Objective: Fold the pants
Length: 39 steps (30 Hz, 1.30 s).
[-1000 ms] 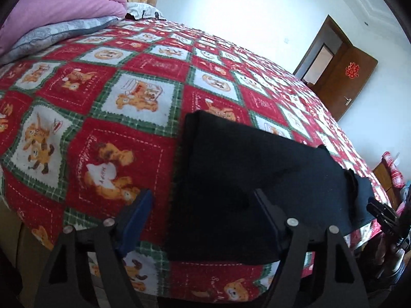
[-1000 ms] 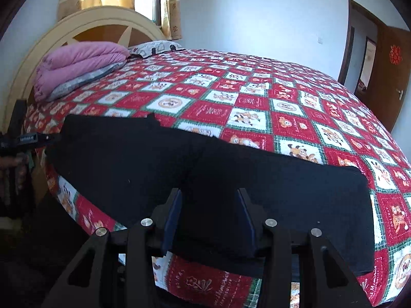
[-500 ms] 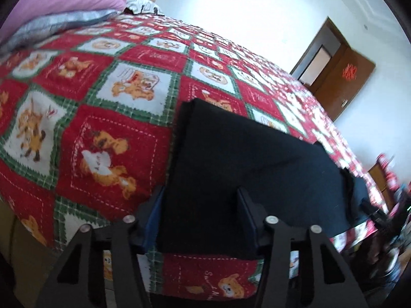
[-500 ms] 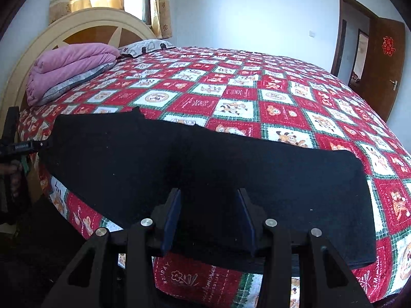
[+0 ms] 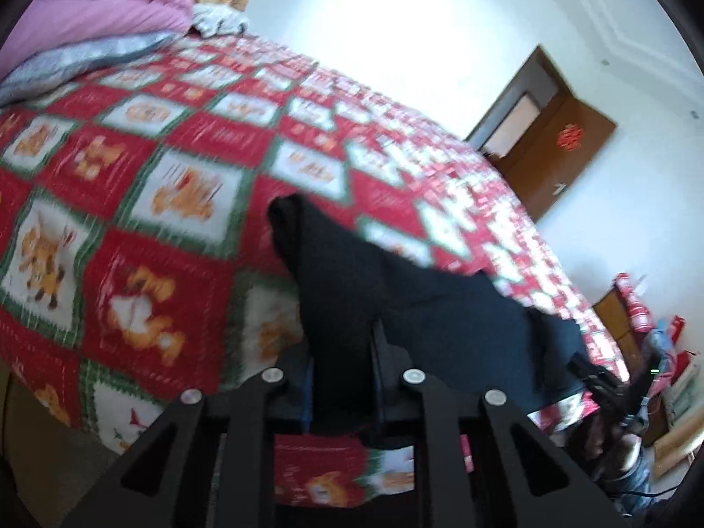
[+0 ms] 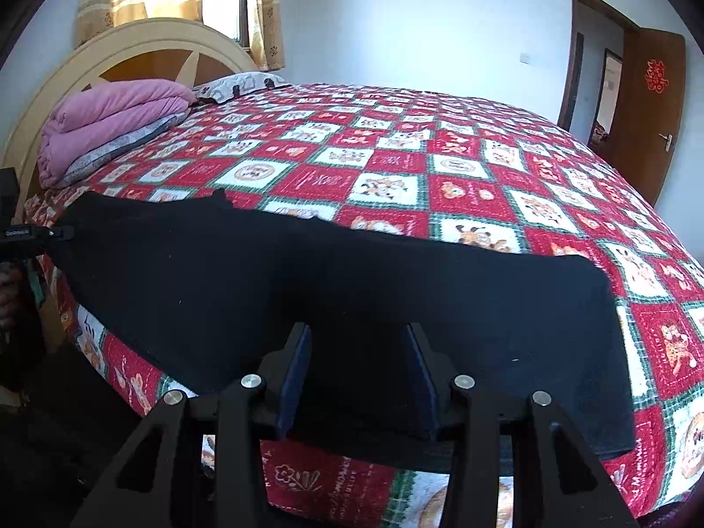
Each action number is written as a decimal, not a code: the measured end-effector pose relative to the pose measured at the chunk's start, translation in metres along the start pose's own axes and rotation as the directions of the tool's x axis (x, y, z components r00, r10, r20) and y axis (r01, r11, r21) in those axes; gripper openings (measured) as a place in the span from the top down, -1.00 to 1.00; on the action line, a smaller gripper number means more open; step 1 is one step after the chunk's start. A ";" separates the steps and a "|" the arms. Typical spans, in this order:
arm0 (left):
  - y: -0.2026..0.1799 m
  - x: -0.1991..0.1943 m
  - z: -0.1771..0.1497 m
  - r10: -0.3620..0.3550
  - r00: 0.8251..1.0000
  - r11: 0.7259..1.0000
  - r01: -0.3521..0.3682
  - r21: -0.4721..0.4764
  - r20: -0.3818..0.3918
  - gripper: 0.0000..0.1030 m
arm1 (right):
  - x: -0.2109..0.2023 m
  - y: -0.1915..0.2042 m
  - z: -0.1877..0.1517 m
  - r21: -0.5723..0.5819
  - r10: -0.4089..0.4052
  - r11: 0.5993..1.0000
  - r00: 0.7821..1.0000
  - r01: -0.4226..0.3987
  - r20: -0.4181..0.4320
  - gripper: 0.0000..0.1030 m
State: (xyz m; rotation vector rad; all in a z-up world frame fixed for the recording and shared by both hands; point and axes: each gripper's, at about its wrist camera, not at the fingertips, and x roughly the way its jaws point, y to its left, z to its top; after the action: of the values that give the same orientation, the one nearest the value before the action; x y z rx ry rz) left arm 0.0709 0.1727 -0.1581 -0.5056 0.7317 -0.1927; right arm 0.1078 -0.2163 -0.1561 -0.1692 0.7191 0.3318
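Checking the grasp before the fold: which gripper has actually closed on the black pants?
The left gripper: black pants are pinched between its fingers. The right gripper stays open.

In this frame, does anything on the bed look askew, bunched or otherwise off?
Only the black pants: their end at the left gripper is pinched and bunched into a raised ridge, while the rest lies flat across the quilt. The right gripper straddles the near edge, open. Nothing looks spilled or damaged.

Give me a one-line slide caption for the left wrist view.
Left gripper pinches one end of the black pants, lifting it off the red patchwork bedspread.
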 end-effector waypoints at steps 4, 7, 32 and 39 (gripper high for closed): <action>-0.028 -0.012 0.010 -0.097 0.995 0.995 0.096 0.019 0.037 0.61 | -0.004 -0.016 0.006 0.037 -0.041 0.998 0.999 0.042 -0.019 0.12; -0.052 -0.015 0.016 -0.155 0.987 0.987 0.152 0.056 0.044 0.61 | -0.004 -0.034 0.011 0.068 -0.081 0.994 0.994 0.086 -0.072 0.12; -0.306 0.070 0.030 -0.391 0.897 0.801 0.443 0.403 -0.208 0.61 | -0.042 -0.144 0.011 0.222 -0.265 0.934 0.959 0.281 -0.100 0.11; -0.359 0.114 0.005 -0.376 0.864 0.744 0.497 0.446 -0.335 0.61 | -0.041 -0.167 0.005 0.282 -0.283 0.910 0.952 0.304 -0.115 0.11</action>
State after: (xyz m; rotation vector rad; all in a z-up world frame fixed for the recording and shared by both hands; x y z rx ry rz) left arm 0.1602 -0.1742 -0.0412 -0.1212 0.7318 -0.8899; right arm 0.1412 -0.3804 -0.1187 -0.0017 0.7936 -0.0737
